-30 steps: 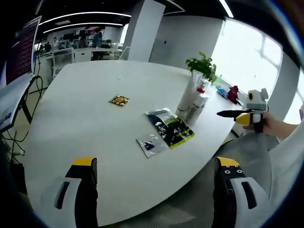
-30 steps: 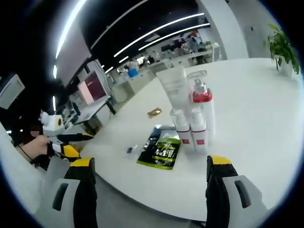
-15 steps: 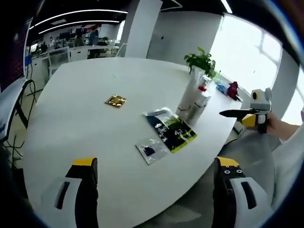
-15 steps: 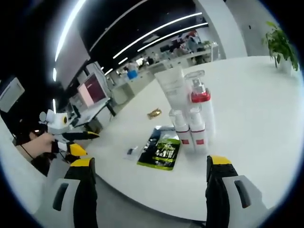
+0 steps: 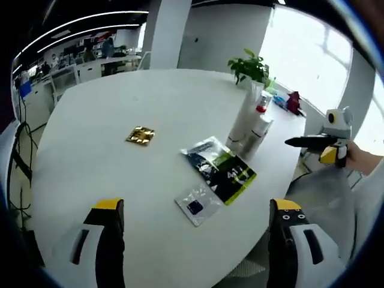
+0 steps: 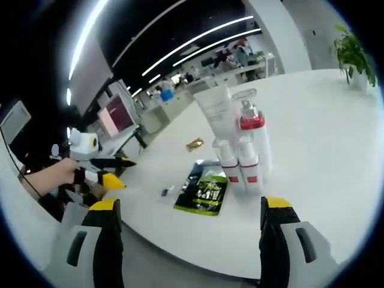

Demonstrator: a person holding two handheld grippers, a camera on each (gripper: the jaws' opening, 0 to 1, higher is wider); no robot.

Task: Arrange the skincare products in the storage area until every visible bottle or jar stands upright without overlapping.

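- On the round white table [image 5: 108,156], a tight cluster of skincare containers is seen standing upright near the edge: a tall translucent white tube [image 6: 217,115] standing on its cap, a white pump bottle with a red collar [image 6: 254,139], and two small white bottles with red labels [image 6: 240,167] in front.
- The containers are judged to be touching or nearly so; whether any overlap cannot be told.
- Just beside the cluster a flat black-and-green foil sachet [image 6: 206,190] is lying, with a small clear packet [image 5: 197,205] next to it and a gold foil square [image 5: 140,135] well apart.
- The left gripper [image 5: 195,240] is held with its jaws spread wide and nothing between them, short of the table edge.
- The right gripper [image 6: 187,240] is likewise spread wide and empty, off the table's rim and facing the cluster.
- The bottles are judged to be light, rigid plastic with smooth, possibly slippery walls; a grip across the body below the shoulder is advised, not on the pump head.
- The tall tube is judged soft and top-heavy, so it should be taken low and squeezed gently.
- The sachets are judged thin and limp, best pinched by an edge.
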